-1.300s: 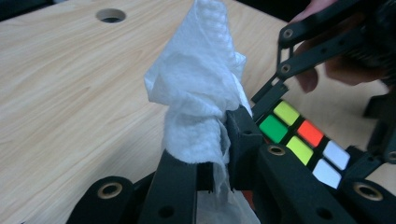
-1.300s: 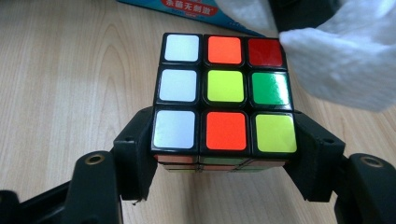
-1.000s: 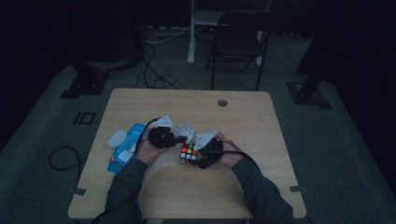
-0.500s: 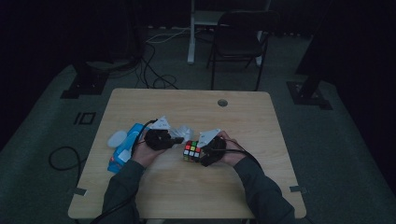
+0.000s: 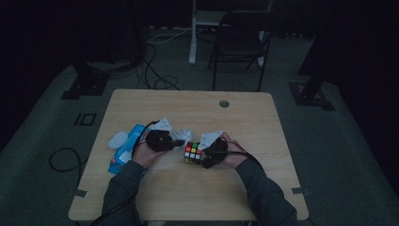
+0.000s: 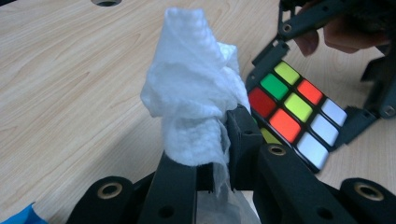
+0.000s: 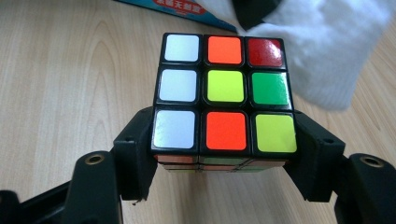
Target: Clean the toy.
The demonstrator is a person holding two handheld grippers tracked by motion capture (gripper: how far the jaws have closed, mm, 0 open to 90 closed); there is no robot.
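now cube (image 7: 225, 100) (clamped), tissue (image 6: 194, 100) beside

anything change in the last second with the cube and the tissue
Nothing has visibly changed. The right gripper still clamps the puzzle cube between its fingers, the left gripper still pinches the white tissue beside the cube, and both hands have kept their place on the table. The blue packet lies where it was.

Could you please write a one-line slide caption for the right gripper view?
Right gripper clamps a scrambled puzzle cube while a white tissue nears its top.
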